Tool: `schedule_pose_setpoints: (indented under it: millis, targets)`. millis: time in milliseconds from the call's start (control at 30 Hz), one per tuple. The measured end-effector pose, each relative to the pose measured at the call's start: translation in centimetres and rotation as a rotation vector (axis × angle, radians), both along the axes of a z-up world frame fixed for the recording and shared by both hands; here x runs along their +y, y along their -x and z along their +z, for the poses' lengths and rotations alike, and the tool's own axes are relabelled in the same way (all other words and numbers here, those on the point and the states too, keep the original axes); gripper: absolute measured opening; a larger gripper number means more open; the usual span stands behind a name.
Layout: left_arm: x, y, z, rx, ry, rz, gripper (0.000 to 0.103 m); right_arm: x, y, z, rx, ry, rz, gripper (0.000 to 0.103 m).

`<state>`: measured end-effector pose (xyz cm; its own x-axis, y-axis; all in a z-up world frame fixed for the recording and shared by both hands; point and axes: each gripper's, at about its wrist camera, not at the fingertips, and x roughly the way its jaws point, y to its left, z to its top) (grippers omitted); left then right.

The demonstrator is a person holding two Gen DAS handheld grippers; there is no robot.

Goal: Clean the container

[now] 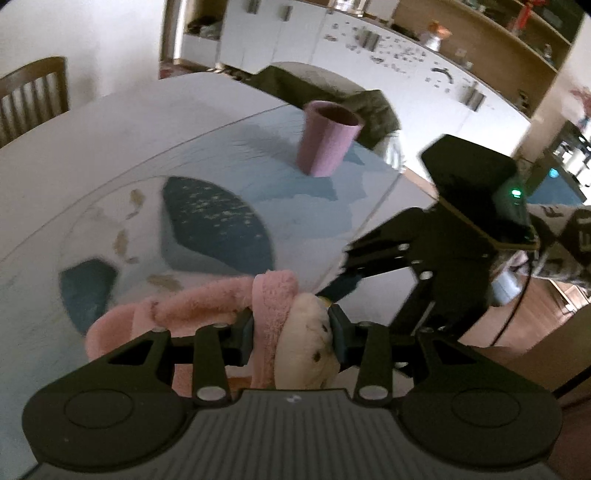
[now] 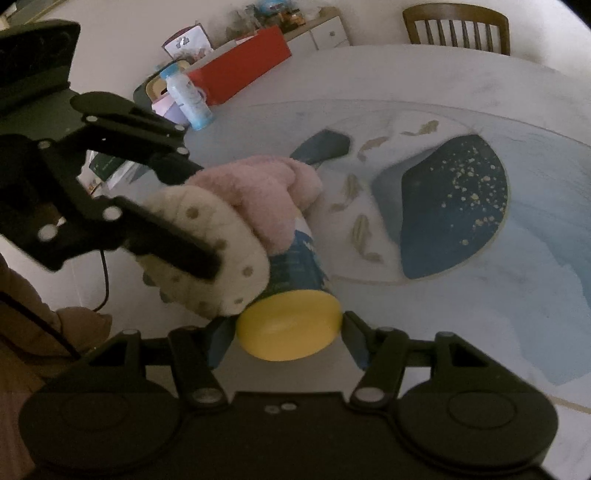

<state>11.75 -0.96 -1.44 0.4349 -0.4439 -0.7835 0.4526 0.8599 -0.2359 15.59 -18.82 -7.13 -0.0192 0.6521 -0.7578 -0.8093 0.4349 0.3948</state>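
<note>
A blue patterned container (image 2: 295, 262) with a yellow lid (image 2: 290, 325) lies sideways between the fingers of my right gripper (image 2: 288, 332), which is shut on it. A fluffy pink and cream cloth (image 1: 284, 321) is held in my left gripper (image 1: 291, 328), shut on it. In the right wrist view the cloth (image 2: 236, 218) is pressed around the container's far end, with the left gripper (image 2: 192, 214) coming in from the left. In the left wrist view the right gripper (image 1: 347, 273) reaches in from the right, and the container is mostly hidden behind the cloth.
A pink cup (image 1: 327, 138) stands on the table mat (image 1: 303, 206) further back. A blue-capped bottle (image 2: 188, 98) and a red box (image 2: 240, 68) sit at the table's far edge. Wooden chairs (image 2: 458, 27) stand by the white table (image 2: 406, 74).
</note>
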Motion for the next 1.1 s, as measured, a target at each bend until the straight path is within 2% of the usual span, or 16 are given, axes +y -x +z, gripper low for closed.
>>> schedule_pose_setpoints:
  millis: [267, 367, 500, 600, 700, 767, 900, 1000, 1100]
  targets:
    - [4.8, -1.1, -0.6, 0.011, -0.024, 0.166, 0.04, -0.8, -0.8, -0.2, 0.0, 0.004, -0.035, 0.062]
    - [6.2, -1.7, -1.6, 0.028, -0.081, 0.229, 0.04, -0.8, -0.9, -0.2, -0.005, 0.011, -0.03, 0.062]
    - [7.6, -1.6, -1.7, 0.04, -0.037, 0.273, 0.04, -0.7, -0.8, -0.2, -0.008, 0.016, -0.025, 0.062]
    - [7.3, -1.1, -0.2, 0.012, 0.042, 0.218, 0.04, -0.7, -0.9, -0.2, -0.002, 0.011, -0.029, 0.062]
    - [5.5, -0.5, 1.5, -0.011, 0.13, 0.097, 0.04, -0.6, -1.0, -0.1, 0.004, 0.003, -0.023, 0.062]
    - [3.8, -0.3, 2.1, -0.009, 0.158, 0.016, 0.04, -0.3, -1.0, -0.1, 0.003, 0.002, -0.012, 0.062]
    - [0.2, 0.0, 1.5, 0.002, 0.103, -0.09, 0.04, 0.3, -0.9, -0.1, 0.004, 0.003, 0.011, 0.062]
    - [-0.8, -0.1, 0.4, 0.013, 0.069, -0.101, 0.04, 0.6, -0.5, -0.2, -0.005, 0.02, 0.036, 0.062]
    - [-0.3, -0.3, 0.1, 0.015, 0.046, -0.066, 0.04, 0.6, -0.4, -0.3, -0.004, 0.02, 0.037, 0.062]
